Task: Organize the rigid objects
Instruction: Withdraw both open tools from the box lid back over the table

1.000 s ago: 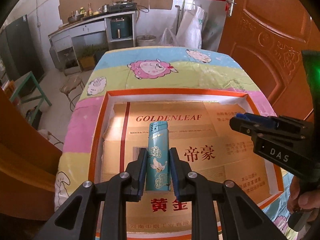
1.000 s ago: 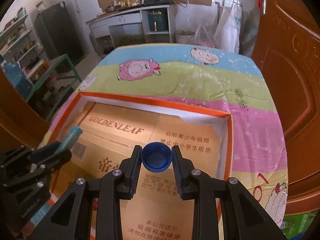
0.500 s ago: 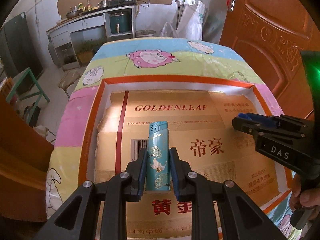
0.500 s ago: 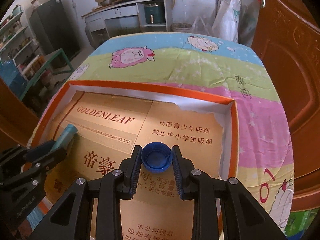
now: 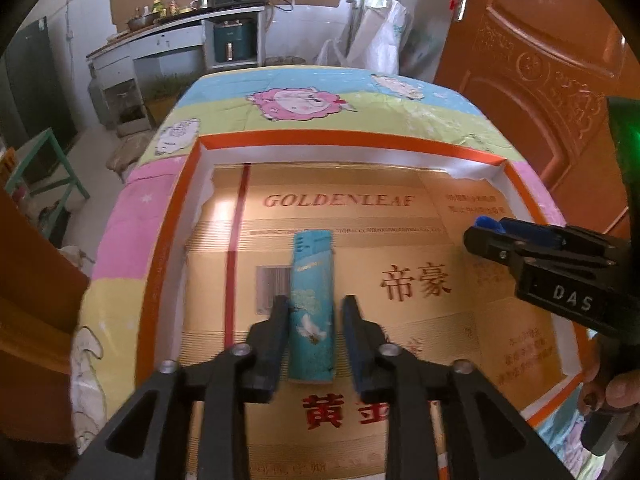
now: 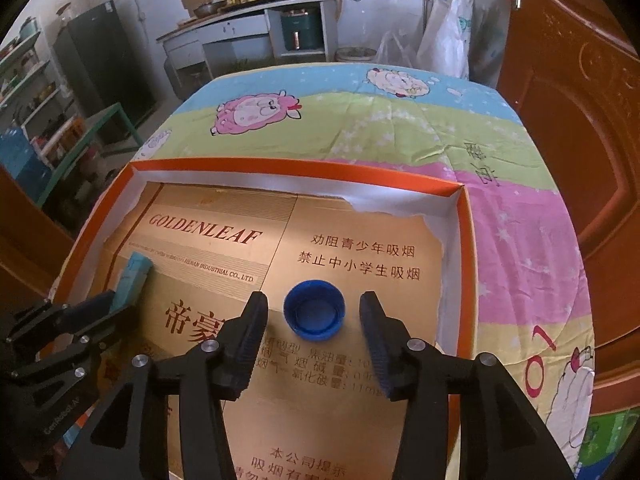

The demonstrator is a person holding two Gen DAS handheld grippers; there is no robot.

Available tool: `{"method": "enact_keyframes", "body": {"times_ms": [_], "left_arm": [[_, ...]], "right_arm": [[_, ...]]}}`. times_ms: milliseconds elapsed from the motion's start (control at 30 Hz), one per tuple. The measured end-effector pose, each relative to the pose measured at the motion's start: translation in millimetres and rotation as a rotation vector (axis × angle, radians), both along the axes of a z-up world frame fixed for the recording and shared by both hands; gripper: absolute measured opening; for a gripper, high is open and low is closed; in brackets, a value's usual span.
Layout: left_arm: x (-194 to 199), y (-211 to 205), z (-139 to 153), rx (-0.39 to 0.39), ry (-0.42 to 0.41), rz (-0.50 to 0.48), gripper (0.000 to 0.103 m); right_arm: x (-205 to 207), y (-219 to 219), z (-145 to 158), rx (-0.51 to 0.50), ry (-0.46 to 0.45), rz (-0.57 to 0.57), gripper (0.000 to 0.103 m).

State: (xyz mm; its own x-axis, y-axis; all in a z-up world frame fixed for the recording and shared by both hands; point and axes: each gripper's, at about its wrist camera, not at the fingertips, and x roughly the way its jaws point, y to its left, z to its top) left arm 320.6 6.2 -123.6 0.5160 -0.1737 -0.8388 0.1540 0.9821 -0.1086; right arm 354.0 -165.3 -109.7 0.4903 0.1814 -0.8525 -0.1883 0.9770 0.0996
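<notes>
With both tongs released, the left gripper point(image 5: 315, 312) straddles a teal printed plastic lighter point(image 5: 311, 306) lying flat, and the right gripper point(image 6: 314, 312) brackets an upturned round blue plastic bottle cap point(image 6: 314, 309), both resting on the gold cardboard liner point(image 6: 360, 392) of the shallow orange-rimmed box point(image 6: 464, 264). Risk: a finger point(image 5: 276, 334) appears to touch the lighter's side, so a skewed withdrawal could drag it, and the light cap may skid if clipped. Clearance is ample toward the far rim; the cap sits nearer the right wall.
</notes>
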Motion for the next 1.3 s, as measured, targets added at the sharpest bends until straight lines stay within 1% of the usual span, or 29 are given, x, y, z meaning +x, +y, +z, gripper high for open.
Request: {"method": "enact_keyframes", "body": {"times_ms": [33, 67, 133, 200, 267, 333, 467, 667, 733, 800, 967, 1133, 1300], "left_arm": [[-1.1, 0.3, 0.3, -0.021, 0.003, -0.015, 0.048], [-2.0, -0.5, 0.5, -0.035, 0.007, -0.025, 0.052], [-4.5, -3.3, 1.7, -0.022, 0.006, -0.025, 0.052], [-9.8, -3.9, 4.2, -0.016, -0.012, -0.019, 0.052], [-16.2, -3.7, 8.5, -0.008, -0.037, -0.004, 0.052], [-26.4, -3.1, 16.7, -0.015, -0.077, 0.002, 0.052], [-46.6, -0.7, 34.2, -0.005, -0.155, 0.006, 0.052], [-80.6, 1.4, 52.6, 0.018, -0.208, -0.002, 0.052], [-92.4, 2.3, 56.3, 0.013, -0.213, -0.005, 0.052], [-103.8, 4.0, 59.2, -0.009, -0.21, 0.0, 0.052], [-131.5, 9.8, 61.7, -0.037, -0.218, 0.015, 0.052], [-155.2, 13.2, 67.8, -0.042, -0.245, 0.029, 0.052], [-174.9, 15.9, 71.2, -0.033, -0.266, 0.034, 0.052]], "right_arm": [[-2.2, -0.3, 1.4, 0.0, -0.007, -0.001, 0.049], [-4.0, -1.3, 2.6, 0.003, -0.013, -0.002, 0.049], [-8.9, -3.6, 6.5, 0.016, -0.027, -0.009, 0.049], [-15.1, -6.0, 12.1, 0.028, -0.046, -0.016, 0.049], [-23.5, -9.2, 18.8, 0.045, -0.068, -0.022, 0.049], [-32.7, -11.3, 25.2, 0.059, -0.087, -0.026, 0.049], [-51.5, -11.0, 35.9, 0.061, -0.126, -0.024, 0.049], [-85.9, -12.0, 45.0, 0.056, -0.165, -0.029, 0.049], [-101.0, -11.6, 48.7, 0.047, -0.181, -0.033, 0.049], [-114.3, -12.1, 51.1, 0.039, -0.191, -0.04, 0.049], [-157.6, -13.2, 56.3, 0.051, -0.214, -0.052, 0.05], [-193.5, -6.5, 58.0, 0.021, -0.247, -0.04, 0.05], [-223.5, -1.1, 59.8, 0.026, -0.268, -0.034, 0.05]]}}
